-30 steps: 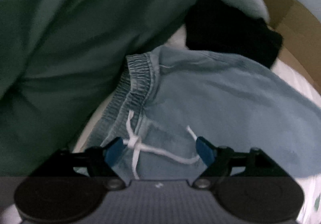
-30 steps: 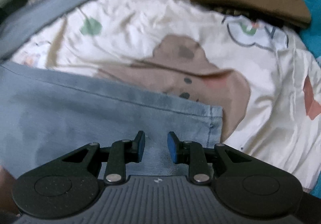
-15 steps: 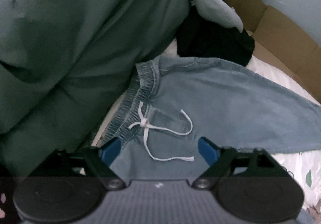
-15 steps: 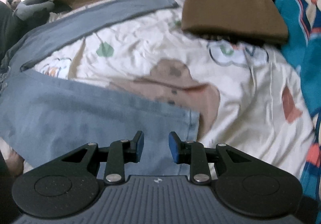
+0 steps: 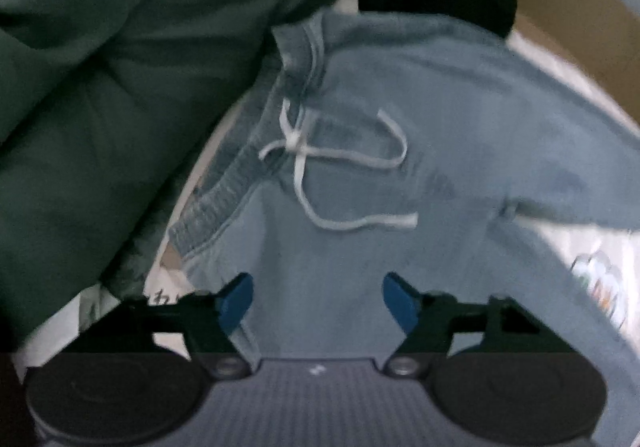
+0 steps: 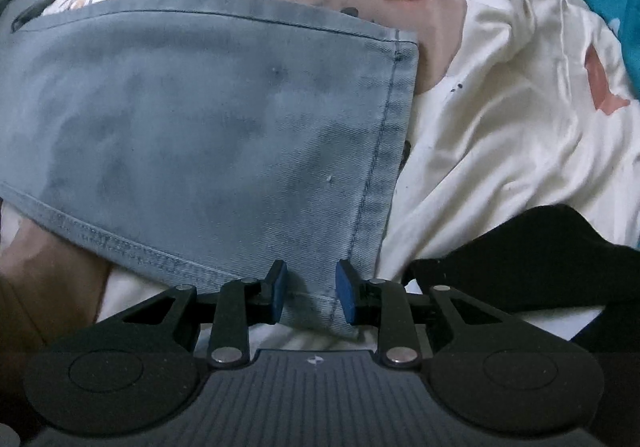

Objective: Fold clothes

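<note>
The left gripper [image 5: 318, 301] is spread wide above the blue pants [image 5: 400, 167], near their waist. The right gripper [image 6: 311, 297] is partly open around the pant leg's [image 6: 224, 135] near corner.

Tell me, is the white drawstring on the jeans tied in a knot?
Yes, the drawstring is knotted at the waistband of the jeans, with loose ends trailing.

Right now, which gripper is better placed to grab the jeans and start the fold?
Right. The right gripper already straddles the hem corner of the jeans, jaws partly open. The left gripper is wide open over flat fabric below the waistband.
</note>
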`<state>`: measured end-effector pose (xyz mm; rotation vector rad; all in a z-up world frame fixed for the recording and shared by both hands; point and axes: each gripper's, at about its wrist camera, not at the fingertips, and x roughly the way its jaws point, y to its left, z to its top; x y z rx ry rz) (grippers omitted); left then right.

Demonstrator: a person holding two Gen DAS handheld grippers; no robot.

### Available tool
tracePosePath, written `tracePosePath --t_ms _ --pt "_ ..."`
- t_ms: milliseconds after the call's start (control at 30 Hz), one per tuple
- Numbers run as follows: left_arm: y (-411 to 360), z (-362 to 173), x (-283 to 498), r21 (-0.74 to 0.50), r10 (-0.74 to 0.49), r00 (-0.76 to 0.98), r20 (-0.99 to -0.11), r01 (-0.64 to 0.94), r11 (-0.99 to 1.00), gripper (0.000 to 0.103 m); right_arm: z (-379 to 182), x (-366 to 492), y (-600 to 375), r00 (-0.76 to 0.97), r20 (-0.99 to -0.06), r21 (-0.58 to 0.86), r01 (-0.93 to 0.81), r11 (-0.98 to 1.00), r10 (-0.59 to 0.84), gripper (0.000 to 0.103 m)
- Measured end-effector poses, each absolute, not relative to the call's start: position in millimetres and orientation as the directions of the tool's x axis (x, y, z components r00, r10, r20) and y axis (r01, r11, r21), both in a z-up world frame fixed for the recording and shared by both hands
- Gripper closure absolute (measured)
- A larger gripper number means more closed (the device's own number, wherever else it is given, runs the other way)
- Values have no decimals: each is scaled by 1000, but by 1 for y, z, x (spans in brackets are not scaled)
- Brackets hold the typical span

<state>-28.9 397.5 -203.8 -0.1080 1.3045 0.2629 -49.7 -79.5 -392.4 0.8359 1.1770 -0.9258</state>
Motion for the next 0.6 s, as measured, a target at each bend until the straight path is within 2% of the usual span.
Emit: tracePosePath --t_ms 100,167,233,300,533,600 --pt "405 -217 -35 64 129 227 -965 -275 959 33 -391 -49 -82 110 -986 57 927 370 -124 70" --pt "409 -225 -39 60 128 219 -967 -291 955 41 -391 -47 -82 103 -988 52 924 379 -114 70" --pt "414 -234 -43 57 126 211 -969 -307 950 61 -390 -45 -79 93 -990 44 923 381 -111 70" --pt "416 -244 -43 48 118 214 -970 -307 951 69 -389 -45 -75 89 -990 42 925 377 -107 69" --pt "434 -293 -40 66 134 168 -977 -360 931 74 -388 -40 -64 55 -994 20 938 347 -91 69" --pt "447 -306 -40 81 149 145 -978 -397 914 78 -387 -39 -62 43 -996 13 942 334 -83 69"
